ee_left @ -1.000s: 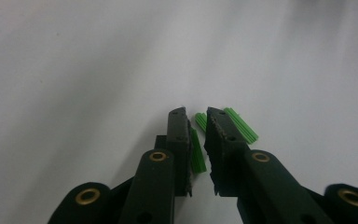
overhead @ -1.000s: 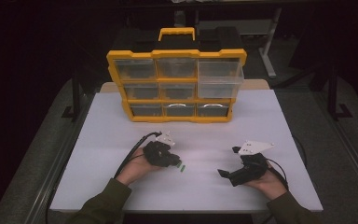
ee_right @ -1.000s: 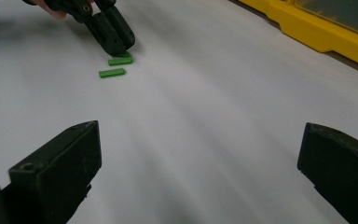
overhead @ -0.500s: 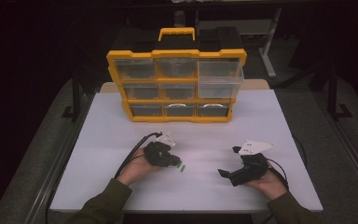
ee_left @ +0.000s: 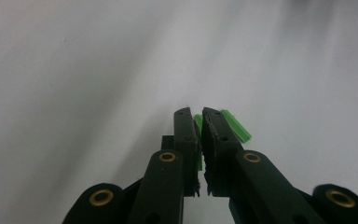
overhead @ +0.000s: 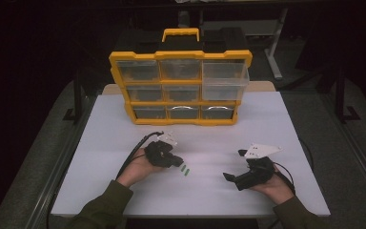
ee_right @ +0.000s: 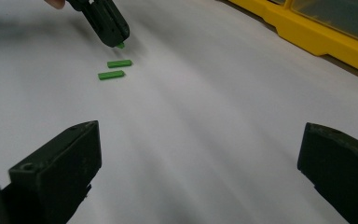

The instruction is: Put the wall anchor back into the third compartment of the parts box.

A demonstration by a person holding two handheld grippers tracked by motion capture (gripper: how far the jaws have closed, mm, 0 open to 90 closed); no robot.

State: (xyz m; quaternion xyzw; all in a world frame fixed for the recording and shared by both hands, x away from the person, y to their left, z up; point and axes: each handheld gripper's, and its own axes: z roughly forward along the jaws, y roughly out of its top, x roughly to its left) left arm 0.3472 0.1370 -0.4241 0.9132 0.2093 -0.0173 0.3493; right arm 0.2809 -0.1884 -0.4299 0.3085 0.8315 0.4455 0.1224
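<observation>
High view: left tool [overhead: 175,161] low on white surface [overhead: 290,119], two green strips [overhead: 185,170] just beside its tip; yellow drawer box [overhead: 180,88] well behind; right tool [overhead: 233,178] resting apart. Left gripper view: jaws clamped on third green strip [ee_left: 198,126], likely for lifting; they have just been closing. Right gripper view: own jaws wide, nothing between; waiting, hand unmoved.

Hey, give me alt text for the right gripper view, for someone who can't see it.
Across a white table, the left gripper is shut on a small green strip, with two more green strips lying flat beside it. The right gripper stands wide open in the foreground, and a yellow drawer organizer crosses the top right corner.
</observation>
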